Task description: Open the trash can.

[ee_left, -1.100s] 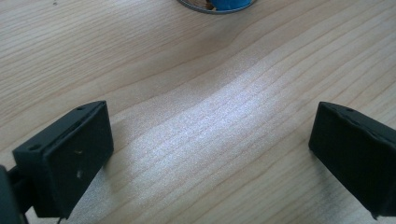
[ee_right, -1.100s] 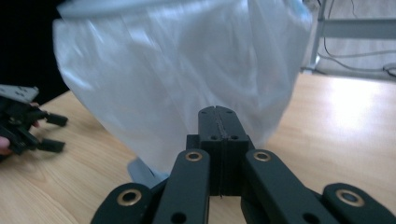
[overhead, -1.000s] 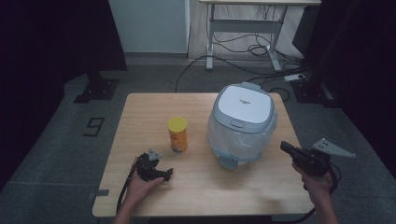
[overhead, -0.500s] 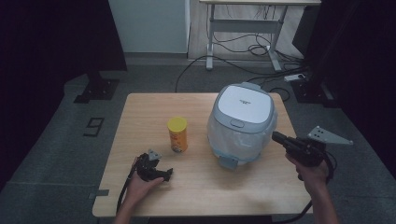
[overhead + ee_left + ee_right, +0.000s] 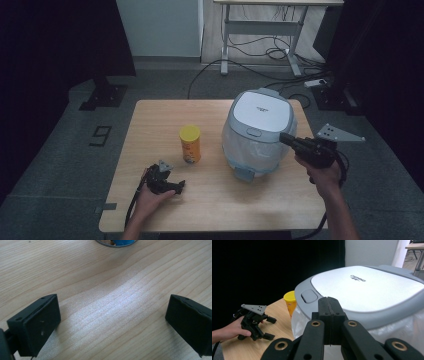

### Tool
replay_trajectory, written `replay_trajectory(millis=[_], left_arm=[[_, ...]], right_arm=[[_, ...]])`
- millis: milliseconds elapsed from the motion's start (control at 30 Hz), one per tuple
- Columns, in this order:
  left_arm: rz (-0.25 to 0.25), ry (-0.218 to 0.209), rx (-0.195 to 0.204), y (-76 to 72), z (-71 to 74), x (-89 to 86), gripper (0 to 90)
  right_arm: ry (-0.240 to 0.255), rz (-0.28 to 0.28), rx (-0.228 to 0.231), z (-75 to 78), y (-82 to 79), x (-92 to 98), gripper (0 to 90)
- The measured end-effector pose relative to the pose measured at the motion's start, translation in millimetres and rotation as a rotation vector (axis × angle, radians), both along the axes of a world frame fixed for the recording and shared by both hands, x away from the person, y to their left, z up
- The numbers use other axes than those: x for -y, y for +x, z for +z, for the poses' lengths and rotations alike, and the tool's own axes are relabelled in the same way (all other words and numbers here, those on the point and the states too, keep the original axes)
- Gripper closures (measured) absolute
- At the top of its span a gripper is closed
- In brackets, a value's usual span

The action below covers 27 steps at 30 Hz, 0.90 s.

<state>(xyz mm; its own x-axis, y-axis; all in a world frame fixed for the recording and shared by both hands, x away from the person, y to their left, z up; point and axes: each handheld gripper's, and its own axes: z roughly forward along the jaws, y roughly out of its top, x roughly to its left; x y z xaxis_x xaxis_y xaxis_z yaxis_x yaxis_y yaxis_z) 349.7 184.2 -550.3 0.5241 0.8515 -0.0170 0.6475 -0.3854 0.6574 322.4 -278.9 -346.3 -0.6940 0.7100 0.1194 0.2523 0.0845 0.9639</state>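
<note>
A: Where is the rice cooker [image 5: 260, 131], and how is it set?

B: It stands on the wooden table [image 5: 150, 120] at about 3 o'clock from the table's middle, upright. Its lid is down; the front with the release button [image 5: 253, 132] points toward 6 o'clock, at the person's edge (slightly turned to 7). The long axis runs front to back, 6 to 12.

A: Appearance?

B: Rounded body, pale and glossy, with a flat silver-grey lid panel inside a darker grey rim. There is small dark lettering on the lid, unreadable. A grey tab sticks out at the base in front.

A: Right gripper [image 5: 286, 139]?

B: Jaws pressed together with nothing between them; in the right gripper view they meet in one seam just in front of the lid's rim. The tip points toward 9 o'clock, close beside the cooker's right flank. Whether it touches, I cannot tell.

A: Change from a second ago?

B: The right gripper has risen and moved in from the table's right edge toward the cooker. The cooker has not shifted.

A: Left gripper [image 5: 172, 186]?

B: Jaws wide apart and empty, resting low on the table at 7 o'clock; unmoved. The yellow-lidded can [image 5: 190, 144] stands at 1 o'clock from it, just left of the cooker.
</note>
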Motion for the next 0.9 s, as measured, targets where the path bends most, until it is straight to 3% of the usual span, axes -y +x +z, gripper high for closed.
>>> replay_trajectory(millis=[900], left_arm=[[0.000,0.000,0.000,0.0,0.0,0.0,0.0]], right_arm=[[-0.036,0.054,-0.026,1.7,31.1,-37.4,89.0]])
